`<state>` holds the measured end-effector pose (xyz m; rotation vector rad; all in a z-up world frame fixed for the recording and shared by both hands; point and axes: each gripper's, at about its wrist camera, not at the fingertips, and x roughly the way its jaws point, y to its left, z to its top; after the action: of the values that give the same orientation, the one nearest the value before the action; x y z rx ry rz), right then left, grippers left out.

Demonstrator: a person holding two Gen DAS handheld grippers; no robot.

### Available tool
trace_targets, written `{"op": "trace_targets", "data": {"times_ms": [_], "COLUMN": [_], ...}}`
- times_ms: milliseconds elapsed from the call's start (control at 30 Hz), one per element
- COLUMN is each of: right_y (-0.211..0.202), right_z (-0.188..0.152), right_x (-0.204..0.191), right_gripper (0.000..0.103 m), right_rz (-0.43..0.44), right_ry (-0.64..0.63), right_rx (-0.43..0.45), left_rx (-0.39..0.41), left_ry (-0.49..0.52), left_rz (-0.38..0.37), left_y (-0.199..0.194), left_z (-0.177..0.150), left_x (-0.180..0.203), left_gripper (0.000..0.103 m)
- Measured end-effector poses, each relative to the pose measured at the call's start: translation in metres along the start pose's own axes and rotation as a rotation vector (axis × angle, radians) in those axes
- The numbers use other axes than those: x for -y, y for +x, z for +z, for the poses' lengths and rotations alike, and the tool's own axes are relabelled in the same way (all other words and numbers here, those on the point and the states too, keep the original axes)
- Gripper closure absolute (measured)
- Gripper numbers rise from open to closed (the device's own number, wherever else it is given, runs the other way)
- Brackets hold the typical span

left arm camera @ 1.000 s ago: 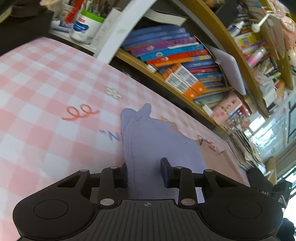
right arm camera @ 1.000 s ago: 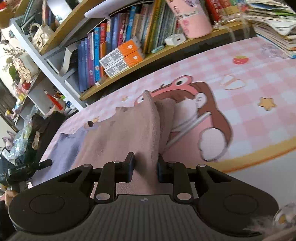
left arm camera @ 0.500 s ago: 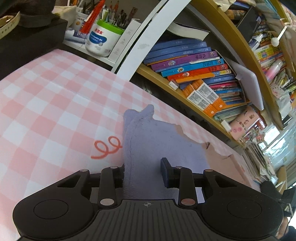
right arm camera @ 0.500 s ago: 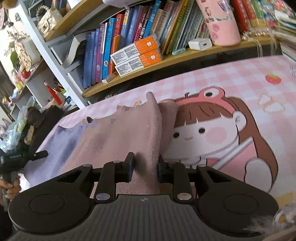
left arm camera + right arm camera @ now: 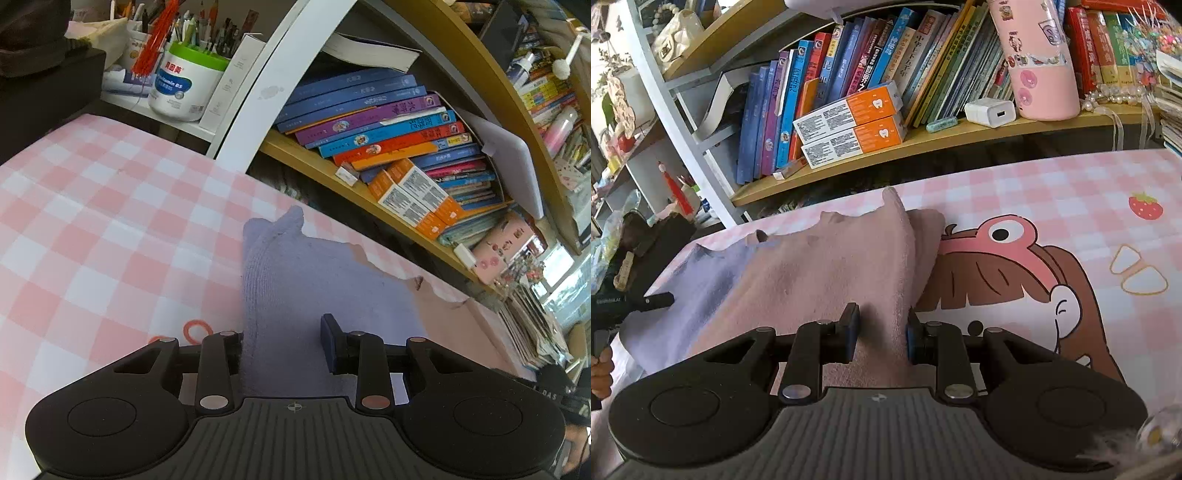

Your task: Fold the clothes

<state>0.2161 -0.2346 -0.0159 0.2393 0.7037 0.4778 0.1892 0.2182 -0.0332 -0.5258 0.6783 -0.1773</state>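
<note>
A soft towel-like garment, lavender at one end and dusty pink at the other, is stretched above the pink checked tablecloth. My left gripper is shut on a bunched fold of the lavender end, whose tip pokes up ahead of the fingers. In the right wrist view my right gripper is shut on a doubled pink edge. The lavender part runs off to the left there, toward the other gripper's black body and a hand.
A wooden bookshelf with rows of books and orange boxes runs close behind the table's far edge. A white jar and pen holders stand at the left, a pink bottle on the shelf. A cartoon girl print lies right of the garment.
Both grippers have carried the garment's edge across the table toward the bookshelf. The tablecloth prints have slid back beneath them. Both grips stay the same.
</note>
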Motion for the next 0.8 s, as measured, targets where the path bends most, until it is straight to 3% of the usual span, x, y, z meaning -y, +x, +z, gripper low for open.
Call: {"op": "trace_targets", "data": {"times_ms": [67, 167, 267, 367, 467, 633, 800], "right_y": [-0.002, -0.009, -0.027, -0.048, -0.067, -0.088, -0.097], "right_z": [0.0, 0.0, -0.006, -0.016, -0.026, -0.044, -0.058], "right_x": [0.0, 0.001, 0.0, -0.004, -0.008, -0.015, -0.022], "right_gripper": [0.077, 0.066, 0.061, 0.058, 0.054, 0.045, 0.035], "right_rz": [-0.003, -0.022, -0.052, -0.066, -0.063, -0.01, 0.028], "right_ry": [-0.01, -0.036, -0.109, -0.203, -0.28, -0.372, -0.47], "right_rx": [0.002, 0.012, 0.038, 0.072, 0.102, 0.115, 0.109], "left_rx": [0.003, 0.072, 0.138, 0.167, 0.186, 0.226, 0.177], "left_ry": [-0.013, -0.018, 0.042, 0.103, 0.132, 0.075, -0.005], "left_rz": [0.005, 0.092, 0.155, 0.191, 0.212, 0.19, 0.218], "left_y": [-0.001, -0.021, -0.054, -0.086, -0.112, -0.142, -0.14], "left_z": [0.001, 0.002, 0.0, -0.011, -0.027, -0.055, -0.071], "left_x": [-0.001, 0.002, 0.013, 0.025, 0.037, 0.052, 0.06], "left_gripper": [0.068, 0.068, 0.066, 0.058, 0.043, 0.025, 0.021]}}
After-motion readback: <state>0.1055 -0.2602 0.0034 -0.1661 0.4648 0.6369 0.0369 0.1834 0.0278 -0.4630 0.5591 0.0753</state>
